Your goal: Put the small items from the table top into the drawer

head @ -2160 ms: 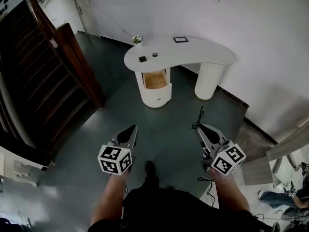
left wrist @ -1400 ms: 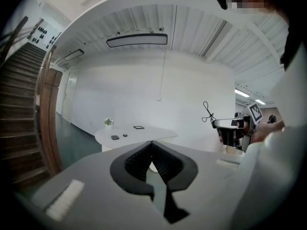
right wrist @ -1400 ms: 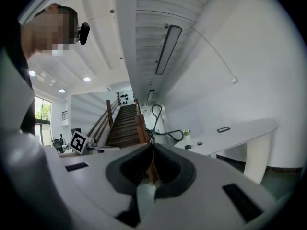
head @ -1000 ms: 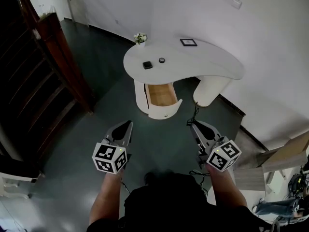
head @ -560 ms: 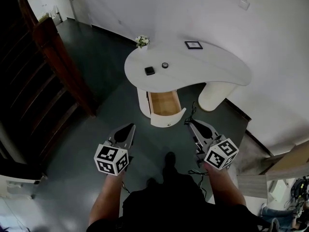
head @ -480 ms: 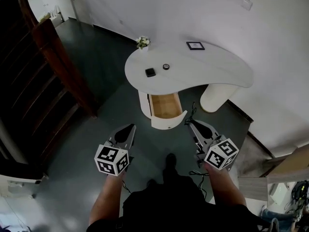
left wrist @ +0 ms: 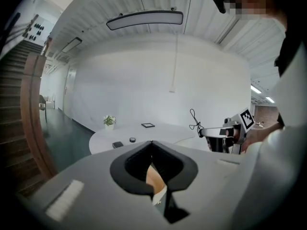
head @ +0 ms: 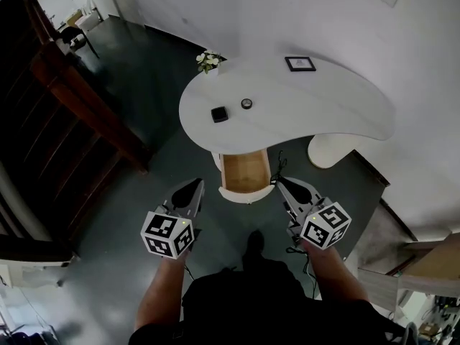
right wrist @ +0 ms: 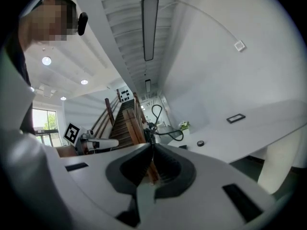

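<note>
A small black square item (head: 219, 113) and a small round dark item (head: 246, 103) lie on the white kidney-shaped table (head: 323, 110). Under the table's left end the wooden drawer (head: 245, 171) stands open and looks empty. My left gripper (head: 195, 186) and right gripper (head: 280, 183) hang over the floor, short of the drawer, one to each side of it. Both are shut with nothing in them. In the left gripper view the black item (left wrist: 117, 144) and round item (left wrist: 132, 140) show far beyond the shut jaws. The right gripper view also shows the round item (right wrist: 200, 143).
A small potted plant (head: 208, 61) and a black picture frame (head: 300, 64) stand at the table's far edge. A wooden staircase with a banister (head: 79, 95) runs along the left. A white wall (head: 287, 13) backs the table. The floor is dark green.
The person has walked toward the table, so table and open drawer now lie much nearer the grippers. Both grippers stayed shut and level.
</note>
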Demonstrator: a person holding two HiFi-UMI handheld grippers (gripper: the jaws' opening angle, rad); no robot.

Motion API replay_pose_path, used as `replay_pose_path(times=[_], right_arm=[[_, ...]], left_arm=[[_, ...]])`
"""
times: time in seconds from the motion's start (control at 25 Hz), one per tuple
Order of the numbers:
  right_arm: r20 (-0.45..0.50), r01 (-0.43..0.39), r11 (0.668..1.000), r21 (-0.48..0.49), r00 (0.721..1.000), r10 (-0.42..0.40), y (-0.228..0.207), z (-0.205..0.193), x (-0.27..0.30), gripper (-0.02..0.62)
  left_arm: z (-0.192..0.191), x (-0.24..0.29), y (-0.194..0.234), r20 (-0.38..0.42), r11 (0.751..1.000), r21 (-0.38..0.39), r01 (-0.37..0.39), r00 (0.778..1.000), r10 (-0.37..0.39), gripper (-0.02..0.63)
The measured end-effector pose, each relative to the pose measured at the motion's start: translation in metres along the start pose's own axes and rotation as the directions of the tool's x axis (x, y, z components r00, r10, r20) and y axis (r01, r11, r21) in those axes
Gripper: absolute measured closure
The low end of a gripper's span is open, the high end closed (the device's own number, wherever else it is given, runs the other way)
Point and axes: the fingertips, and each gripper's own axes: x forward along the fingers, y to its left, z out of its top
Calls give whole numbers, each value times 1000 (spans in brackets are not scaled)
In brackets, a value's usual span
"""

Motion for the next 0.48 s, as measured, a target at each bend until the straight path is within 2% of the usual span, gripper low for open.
replay_pose_path(times=[0.28,0.48], right_arm=[[-70,-17,1000,7,997,18,-19,-11,19,568],[-115,14,1000,-28,993,-17,-14,-17,38,568]], left_arm=[[16,23,7,69,999,-33,37,997,-34,594],[20,26,17,128,985,-89,150,982,-138,594]])
